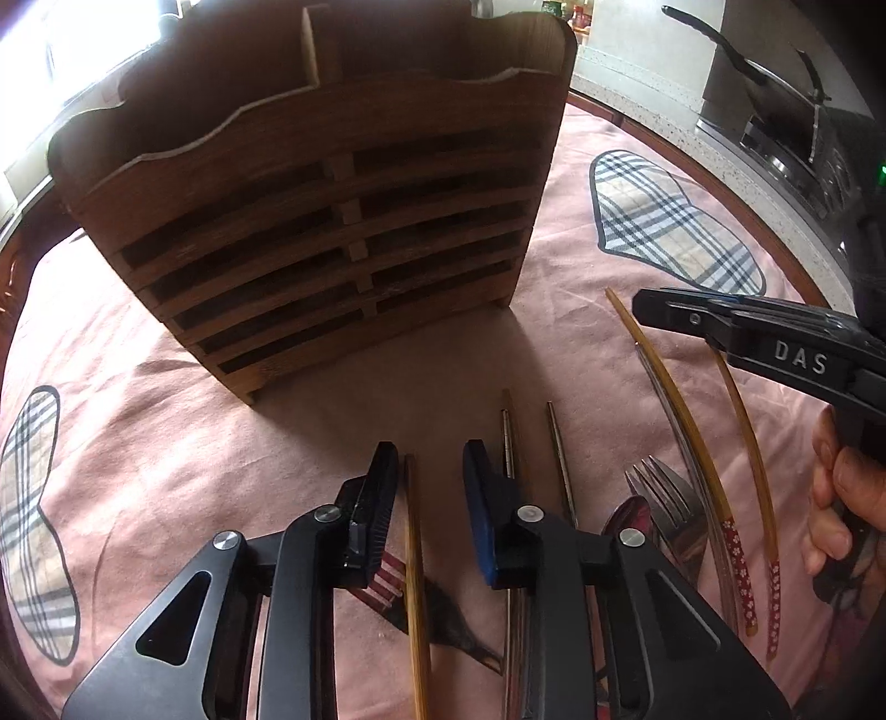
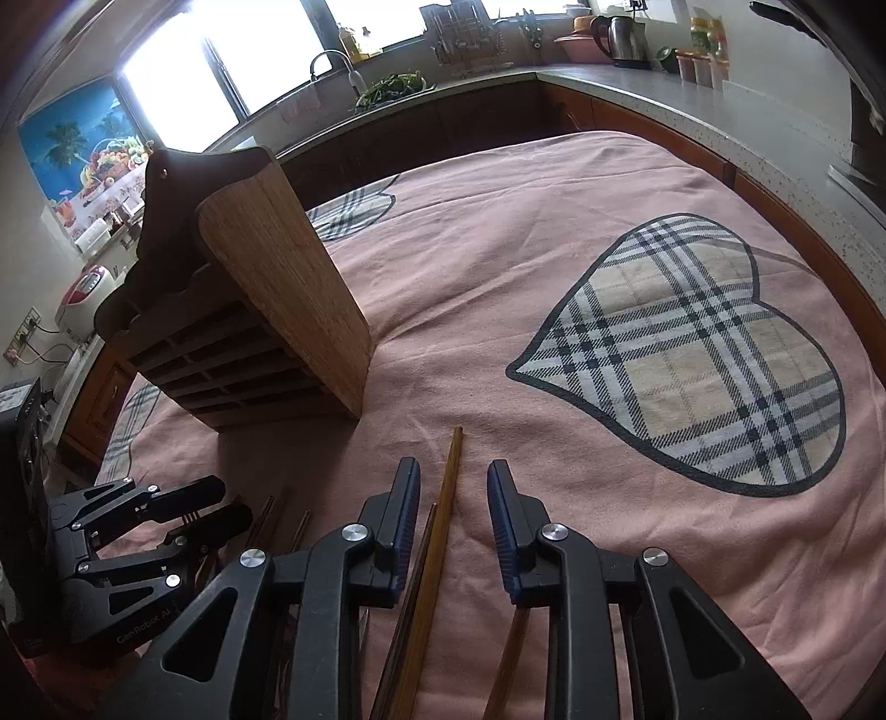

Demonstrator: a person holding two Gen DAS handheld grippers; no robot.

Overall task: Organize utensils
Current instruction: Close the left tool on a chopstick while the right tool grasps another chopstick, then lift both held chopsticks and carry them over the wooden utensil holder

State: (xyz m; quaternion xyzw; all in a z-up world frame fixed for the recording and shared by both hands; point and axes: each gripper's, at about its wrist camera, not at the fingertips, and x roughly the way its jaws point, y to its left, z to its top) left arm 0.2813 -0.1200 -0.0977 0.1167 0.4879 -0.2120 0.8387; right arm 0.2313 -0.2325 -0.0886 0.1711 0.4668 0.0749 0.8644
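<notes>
A slatted wooden utensil holder (image 1: 321, 210) stands on the pink cloth; it also shows in the right wrist view (image 2: 288, 293). My left gripper (image 1: 429, 471) is open and empty, low over a wooden chopstick (image 1: 416, 581) and two metal chopsticks (image 1: 559, 459). A fork (image 1: 670, 509), a spoon (image 1: 628, 515) and two yellow chopsticks with red flowered ends (image 1: 692, 443) lie to the right. My right gripper (image 2: 454, 487) is open, its fingers either side of a yellow chopstick (image 2: 443, 515), a little above it.
The pink tablecloth (image 2: 554, 277) bears plaid heart patches (image 2: 692, 354). A stone countertop (image 2: 692, 105) runs behind, with a kettle (image 2: 623, 33), jars and a sink. A stove with pans (image 1: 786, 111) is at the far right.
</notes>
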